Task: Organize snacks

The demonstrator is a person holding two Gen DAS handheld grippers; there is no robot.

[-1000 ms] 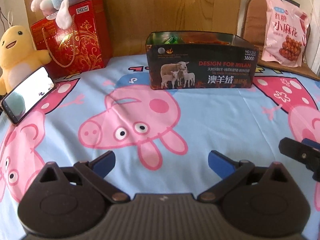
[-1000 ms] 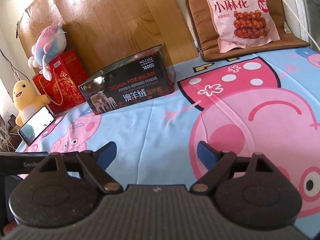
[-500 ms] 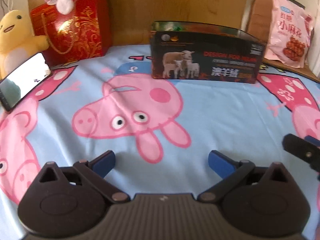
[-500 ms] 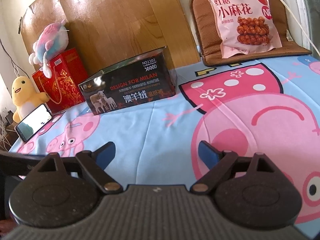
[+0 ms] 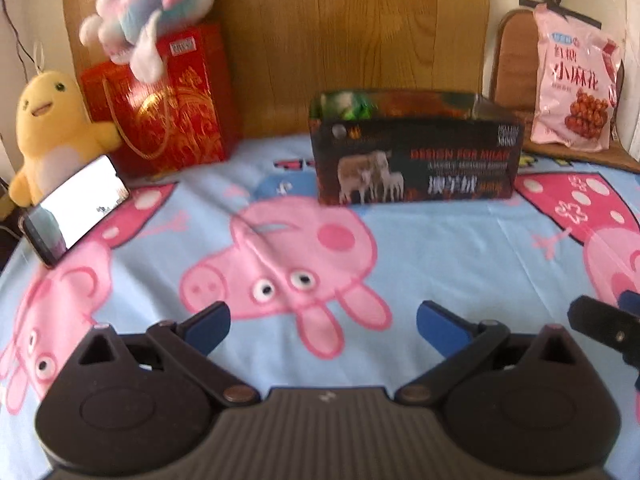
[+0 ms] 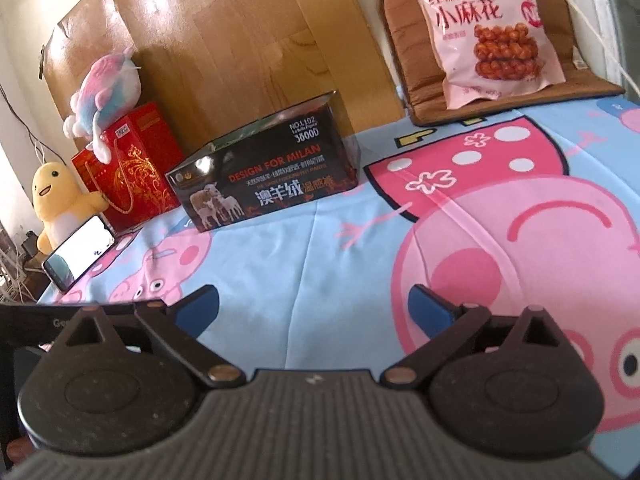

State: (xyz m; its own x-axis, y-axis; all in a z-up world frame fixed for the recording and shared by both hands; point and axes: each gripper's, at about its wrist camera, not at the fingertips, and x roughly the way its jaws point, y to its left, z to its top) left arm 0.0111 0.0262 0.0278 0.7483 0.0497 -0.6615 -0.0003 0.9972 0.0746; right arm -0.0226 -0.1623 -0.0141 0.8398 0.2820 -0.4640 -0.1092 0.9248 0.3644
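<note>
The snack bag (image 6: pixel 490 28), pink and printed with fried twists, was seen propped nearly upright on a brown cushion (image 6: pixel 408 52) at the far right of the bed, its long axis running up and down. From the right gripper (image 6: pixel 314 308) it lay at about one o'clock, well apart, beyond the pink cartoon print of the sheet (image 6: pixel 320 256). From the left gripper (image 5: pixel 322 322) the same bag (image 5: pixel 576 80) was found at about two o'clock and farther off, so the right hand was judged the nearer one for a reach.

The open box (image 6: pixel 264 180), dark and printed with sheep, stood at roughly eleven o'clock from the right gripper and at twelve to one o'clock from the left (image 5: pixel 416 160); coloured wrappers were glimpsed over its rim in the left view, though too blurred to be named. Its long axis ran across the left view.

Both pairs of fingers were spread wide and nothing was held between them; only sheet was seen in each gap. A reach up and right, with the pads closing across the bag's flat faces or its lower edge, was judged to be what a pick would call for.
</note>
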